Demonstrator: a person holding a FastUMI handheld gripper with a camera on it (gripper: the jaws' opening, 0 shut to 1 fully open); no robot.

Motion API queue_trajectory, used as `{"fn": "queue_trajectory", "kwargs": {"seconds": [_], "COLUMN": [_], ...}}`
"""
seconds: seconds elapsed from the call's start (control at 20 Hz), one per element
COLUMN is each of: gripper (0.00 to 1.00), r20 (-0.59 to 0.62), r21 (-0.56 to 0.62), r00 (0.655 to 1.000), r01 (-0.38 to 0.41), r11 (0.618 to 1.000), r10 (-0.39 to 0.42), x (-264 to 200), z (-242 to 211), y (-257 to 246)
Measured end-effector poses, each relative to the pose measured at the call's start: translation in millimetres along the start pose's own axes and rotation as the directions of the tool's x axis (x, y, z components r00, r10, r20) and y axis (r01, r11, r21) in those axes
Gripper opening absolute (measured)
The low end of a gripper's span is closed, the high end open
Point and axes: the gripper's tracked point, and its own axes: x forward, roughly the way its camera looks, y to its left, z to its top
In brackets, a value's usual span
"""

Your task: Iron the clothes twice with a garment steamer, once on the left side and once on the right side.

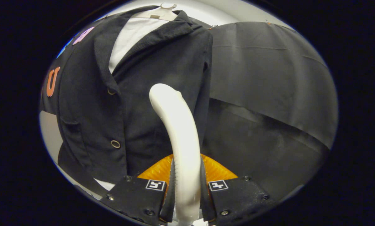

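Claw: my claw (187, 185) is clamped on the white steamer (178, 138), both fingers (137, 196) pressing its handle from either side.
Steamer: it rises from between my fingers and curves up and forward, its rounded head against the jacket's front.
Jacket: a dark jacket (143, 84) hangs just beyond the steamer, buttoned, with a white shirt (129, 37) showing at the open collar.
Hanger: a pale hanger (162, 12) tops the jacket.
Cloth: plain black cloth (269, 81) hangs right of the jacket.
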Motion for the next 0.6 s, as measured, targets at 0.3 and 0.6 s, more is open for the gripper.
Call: {"fn": "queue_trajectory", "kwargs": {"seconds": [0.3,0.6], "gripper": [0.37,0.37], "r20": [-0.042,-0.055], "r21": [-0.015,-0.035], "r00": [0.999,0.998], "r01": [-0.013,-0.021], "r11": [1.0,0.999], "r10": [0.012,0.019], "x": [1.9,2.2], "z": [-31.2,-54.1], "y": [1.3,3.3]}}
